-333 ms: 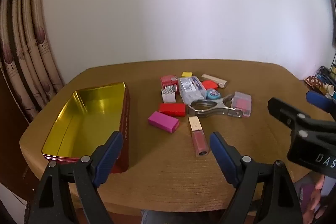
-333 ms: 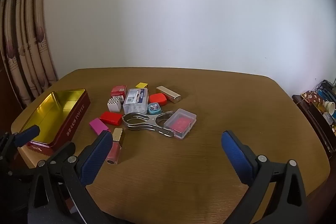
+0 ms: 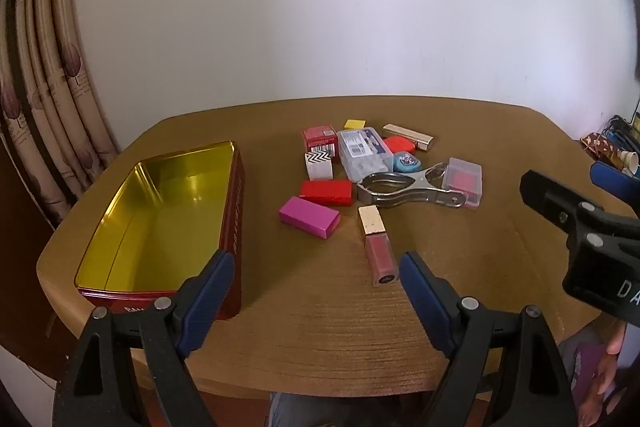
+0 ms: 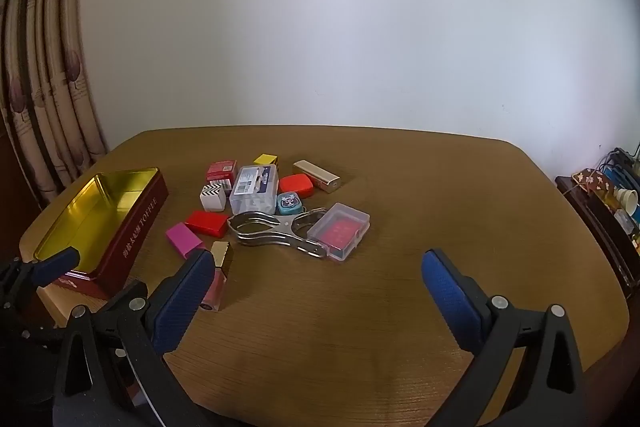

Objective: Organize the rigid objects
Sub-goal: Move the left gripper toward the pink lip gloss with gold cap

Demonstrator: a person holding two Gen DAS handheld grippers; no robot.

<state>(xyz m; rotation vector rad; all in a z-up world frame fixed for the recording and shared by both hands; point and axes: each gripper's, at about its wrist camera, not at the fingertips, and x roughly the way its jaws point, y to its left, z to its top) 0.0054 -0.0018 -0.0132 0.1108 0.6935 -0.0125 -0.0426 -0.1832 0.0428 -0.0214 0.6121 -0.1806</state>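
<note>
Both the left gripper (image 3: pixel 316 267) and right gripper (image 4: pixel 316 267) hover with fingers spread wide, pinching nothing. On the wooden counter (image 4: pixel 400 307), an open red toffee tin (image 3: pixel 168 219) sits left of a cluster of small boxes (image 3: pixel 348 163) and a metal hole punch (image 3: pixel 404 189); a lip gloss tube (image 3: pixel 378 247) lies nearest the left gripper.
</note>
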